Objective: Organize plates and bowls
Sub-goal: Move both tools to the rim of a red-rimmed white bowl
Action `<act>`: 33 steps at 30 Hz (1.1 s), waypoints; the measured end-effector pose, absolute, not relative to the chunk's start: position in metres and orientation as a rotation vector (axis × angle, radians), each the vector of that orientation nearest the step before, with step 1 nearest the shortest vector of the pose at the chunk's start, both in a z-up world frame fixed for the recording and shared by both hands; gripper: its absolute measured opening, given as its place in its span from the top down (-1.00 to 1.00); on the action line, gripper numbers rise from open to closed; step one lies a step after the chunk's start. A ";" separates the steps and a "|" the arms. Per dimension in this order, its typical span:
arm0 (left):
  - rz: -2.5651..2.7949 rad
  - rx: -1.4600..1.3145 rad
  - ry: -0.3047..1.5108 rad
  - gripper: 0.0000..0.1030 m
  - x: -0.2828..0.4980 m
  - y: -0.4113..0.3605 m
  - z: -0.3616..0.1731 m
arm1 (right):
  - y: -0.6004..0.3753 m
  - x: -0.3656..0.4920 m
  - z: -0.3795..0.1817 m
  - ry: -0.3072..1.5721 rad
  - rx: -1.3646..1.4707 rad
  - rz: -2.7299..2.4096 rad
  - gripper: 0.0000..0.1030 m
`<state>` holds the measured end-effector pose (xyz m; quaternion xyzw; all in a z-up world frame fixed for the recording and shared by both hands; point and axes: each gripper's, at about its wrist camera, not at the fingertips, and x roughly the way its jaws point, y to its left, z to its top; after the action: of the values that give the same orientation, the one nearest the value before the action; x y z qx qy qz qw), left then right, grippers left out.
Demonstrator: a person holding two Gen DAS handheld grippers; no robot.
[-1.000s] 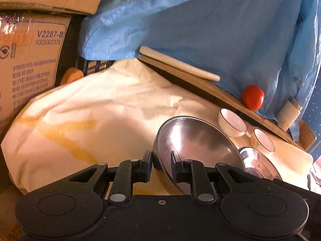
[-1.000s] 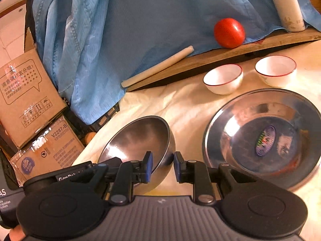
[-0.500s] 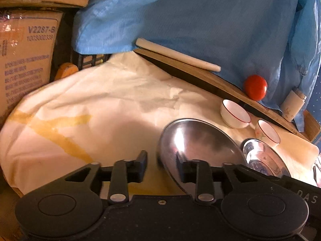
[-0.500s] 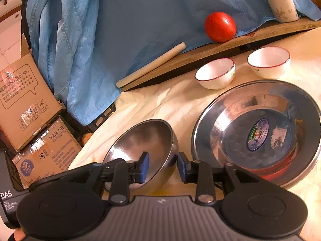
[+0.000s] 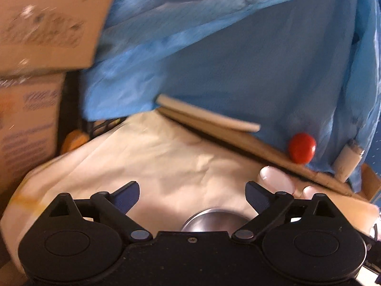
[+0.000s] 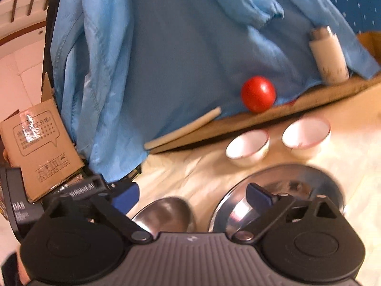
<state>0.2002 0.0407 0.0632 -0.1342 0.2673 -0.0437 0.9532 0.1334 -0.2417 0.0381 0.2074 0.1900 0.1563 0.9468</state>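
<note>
Now the steel bowl (image 6: 164, 211) sits on the cream cloth (image 6: 185, 166), just left of the wide steel plate (image 6: 307, 178) and close to its rim, though whether the two touch cannot be told through the blur. Both tools have let go of it: the right gripper (image 6: 191, 194) has just been opening and stands spread wide, one finger on each side of the gap between bowl and plate, nothing pinched; the left gripper (image 5: 191, 191) has likewise just been opening, with only a sliver of the steel bowl (image 5: 215, 219) showing low between its fingers and no pad on the metal. Beyond the plate, two small white bowls with red rims (image 6: 247, 146) (image 6: 306, 135) sit side by side near a sloping wooden board (image 6: 297, 109), where a tomato (image 6: 258, 94) and a white flask (image 6: 329, 52) rest against blue fabric (image 6: 178, 47); a pale rolling pin (image 6: 183, 128) lies along the board's lower edge, and cardboard boxes (image 6: 40, 138) stack at the left. From here the risk, as I judge it, is a spread finger catching the steel bowl's rim while pulling away, tipping it or knocking it against the plate. A careless sweep toward the white bowls could also nudge the board and set the tomato rolling.
</note>
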 end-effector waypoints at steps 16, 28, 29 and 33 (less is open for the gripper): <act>-0.193 -0.168 0.762 -0.98 0.324 -0.008 0.050 | -0.272 0.257 0.059 0.501 0.004 0.203 -0.99; -0.204 -0.152 0.920 -0.98 0.375 -0.016 0.031 | -0.262 0.334 0.036 0.717 -0.083 0.225 -0.99; -0.208 -0.155 0.919 -0.98 0.376 -0.019 0.031 | -0.263 0.337 0.035 0.721 -0.089 0.220 -0.99; -0.245 -0.171 0.929 -0.98 0.379 -0.029 0.029 | -0.267 0.337 0.032 0.702 -0.052 0.251 -0.99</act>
<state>0.3786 -0.0292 0.0287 -0.0823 0.4462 -0.1175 0.8834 0.3369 -0.2667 0.0316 -0.0252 0.3427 0.1227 0.9310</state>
